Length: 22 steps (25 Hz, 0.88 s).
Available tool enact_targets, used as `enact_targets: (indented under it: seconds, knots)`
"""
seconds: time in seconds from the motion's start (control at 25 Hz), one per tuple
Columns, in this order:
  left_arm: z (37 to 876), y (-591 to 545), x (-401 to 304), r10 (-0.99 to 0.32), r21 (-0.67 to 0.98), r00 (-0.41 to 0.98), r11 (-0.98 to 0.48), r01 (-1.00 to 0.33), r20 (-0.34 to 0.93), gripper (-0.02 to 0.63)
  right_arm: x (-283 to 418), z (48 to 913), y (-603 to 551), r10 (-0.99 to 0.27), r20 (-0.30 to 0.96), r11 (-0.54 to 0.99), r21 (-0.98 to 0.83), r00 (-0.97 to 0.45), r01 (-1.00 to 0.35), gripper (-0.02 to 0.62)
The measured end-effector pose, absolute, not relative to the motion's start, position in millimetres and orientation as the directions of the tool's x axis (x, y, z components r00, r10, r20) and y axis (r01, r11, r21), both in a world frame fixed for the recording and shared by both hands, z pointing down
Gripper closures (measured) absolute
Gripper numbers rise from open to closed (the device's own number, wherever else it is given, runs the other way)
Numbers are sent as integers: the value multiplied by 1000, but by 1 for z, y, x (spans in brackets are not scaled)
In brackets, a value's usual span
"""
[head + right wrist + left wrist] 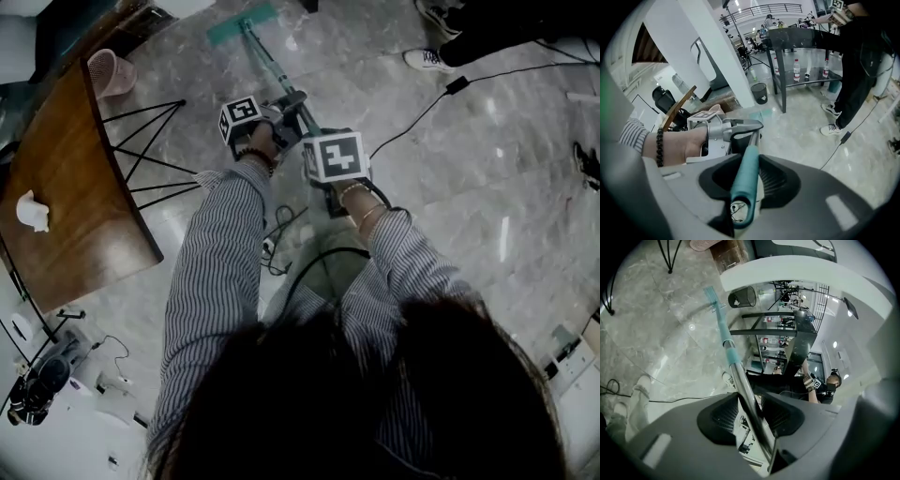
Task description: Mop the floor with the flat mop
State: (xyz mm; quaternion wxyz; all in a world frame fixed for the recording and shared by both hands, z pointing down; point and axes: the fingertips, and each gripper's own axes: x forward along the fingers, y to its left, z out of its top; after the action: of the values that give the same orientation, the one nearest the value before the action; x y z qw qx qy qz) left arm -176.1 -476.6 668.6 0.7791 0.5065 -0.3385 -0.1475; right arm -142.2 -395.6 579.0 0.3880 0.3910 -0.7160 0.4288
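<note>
Nearest, right gripper (747,165) — jaws pinching the teal mop grip (742,197); just ahead, left gripper (751,414), jaws pressed on the steel shaft (739,378); farther — teal mop head (242,24) flat on the marble floor (469,178), near a pink bin (111,72) beside the wooden table (66,187); at far right, a bystander's white shoe (427,59) and a black cable (412,117).
</note>
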Motion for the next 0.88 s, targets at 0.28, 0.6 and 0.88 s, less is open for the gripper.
enact_targets:
  seconds: [0.28, 0.6, 0.88]
  knots:
    - [673, -475, -173, -556, 887, 736, 443, -131, 387, 451, -139, 585, -393, -214, 898, 326, -305, -384, -895, 482]
    - [676, -451, -175, -582, 896, 725, 431, -109, 368, 451, -141, 586, -370, -242, 891, 306, -305, -383, -902, 483]
    - [669, -377, -156, -567, 903, 746, 418, -103, 348, 451, -125, 579, -296, -267, 889, 289, -294, -372, -911, 483]
